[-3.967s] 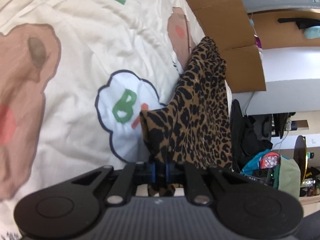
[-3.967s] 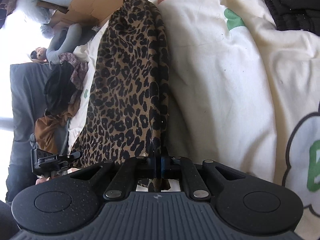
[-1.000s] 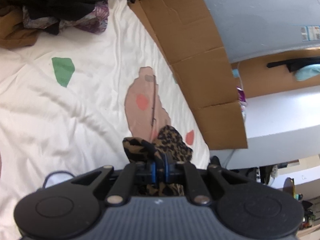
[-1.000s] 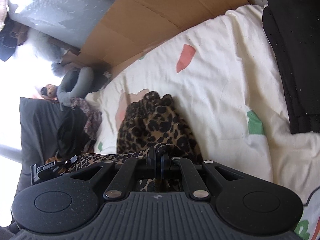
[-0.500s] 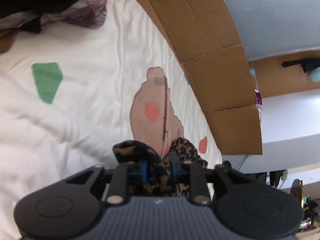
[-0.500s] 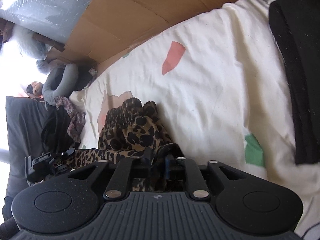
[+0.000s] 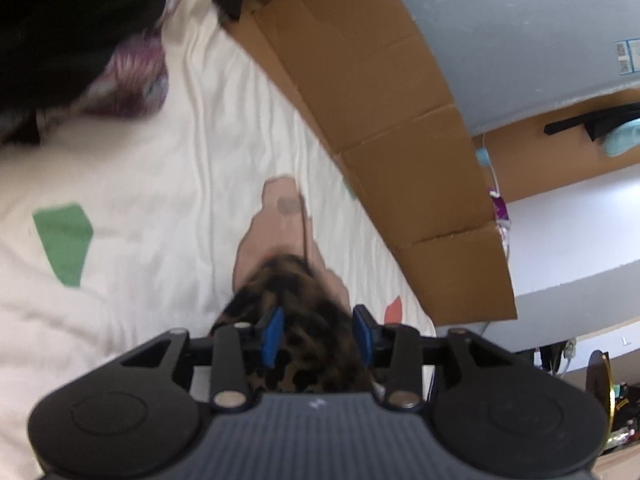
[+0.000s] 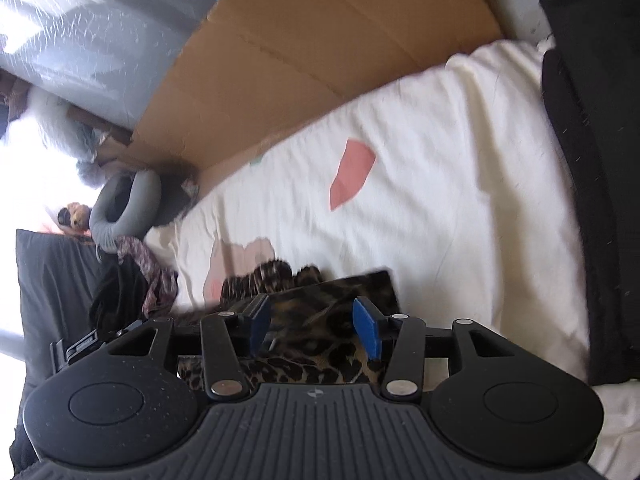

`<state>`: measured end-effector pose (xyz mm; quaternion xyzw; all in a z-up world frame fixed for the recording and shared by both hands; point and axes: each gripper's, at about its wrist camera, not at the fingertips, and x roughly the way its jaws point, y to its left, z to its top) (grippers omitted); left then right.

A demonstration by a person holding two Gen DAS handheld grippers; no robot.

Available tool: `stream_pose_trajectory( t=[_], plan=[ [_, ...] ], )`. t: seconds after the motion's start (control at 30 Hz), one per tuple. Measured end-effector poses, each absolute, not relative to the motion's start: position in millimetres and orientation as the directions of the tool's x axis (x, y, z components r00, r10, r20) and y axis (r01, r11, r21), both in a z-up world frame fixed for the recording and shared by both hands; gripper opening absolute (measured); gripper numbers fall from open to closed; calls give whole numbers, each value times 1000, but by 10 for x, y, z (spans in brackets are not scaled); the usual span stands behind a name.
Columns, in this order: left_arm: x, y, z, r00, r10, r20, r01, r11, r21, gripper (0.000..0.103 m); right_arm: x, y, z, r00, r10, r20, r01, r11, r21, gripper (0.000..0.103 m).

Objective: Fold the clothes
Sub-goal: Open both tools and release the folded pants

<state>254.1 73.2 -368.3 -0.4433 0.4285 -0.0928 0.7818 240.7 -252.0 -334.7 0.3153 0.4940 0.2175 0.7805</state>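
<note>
A leopard-print garment (image 7: 288, 292) lies on the cream printed bed cover (image 7: 140, 208). My left gripper (image 7: 318, 330) hangs just over it; its jaws are opening, the blue pads stand apart and the cloth lies loose between and below them. In the right wrist view the same leopard-print garment (image 8: 316, 312) lies under my right gripper (image 8: 312, 326), whose jaws are opening too, the pads clear of the fabric. The body of each gripper hides most of the garment.
A flattened cardboard sheet (image 7: 376, 120) stands along the bed's far edge. A pile of dark and purple clothes (image 7: 80, 48) lies at the upper left. Black folded clothing (image 8: 592, 168) lies on the cover (image 8: 440, 208) at the right. A grey neck pillow (image 8: 124, 208) sits by the wall.
Both grippers, shut on the leopard-print garment a second ago, have opened and let it go onto the cover. Both have shifted a little over the bed.
</note>
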Motion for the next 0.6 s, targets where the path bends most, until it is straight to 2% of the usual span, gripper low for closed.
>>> stream_pose_trajectory(
  t=[0.27, 0.33, 0.6],
  plan=[
    [2412, 764, -3131, 628, -459, -628, -200, 685, -700, 40, 2167, -2525, -2782, 446, 586, -677, -57, 773, 632, 53],
    [2346, 786, -3002, 625, -456, -634, -186, 702, -688, 43, 2073, -2521, -2581, 450, 573, -685, -72, 788, 612, 53],
    [2148, 728, -2474, 560, -411, -720, -127, 815, -565, 46, 1790, -2604, -1858, 462, 538, -705, -125, 826, 549, 53]
  ],
)
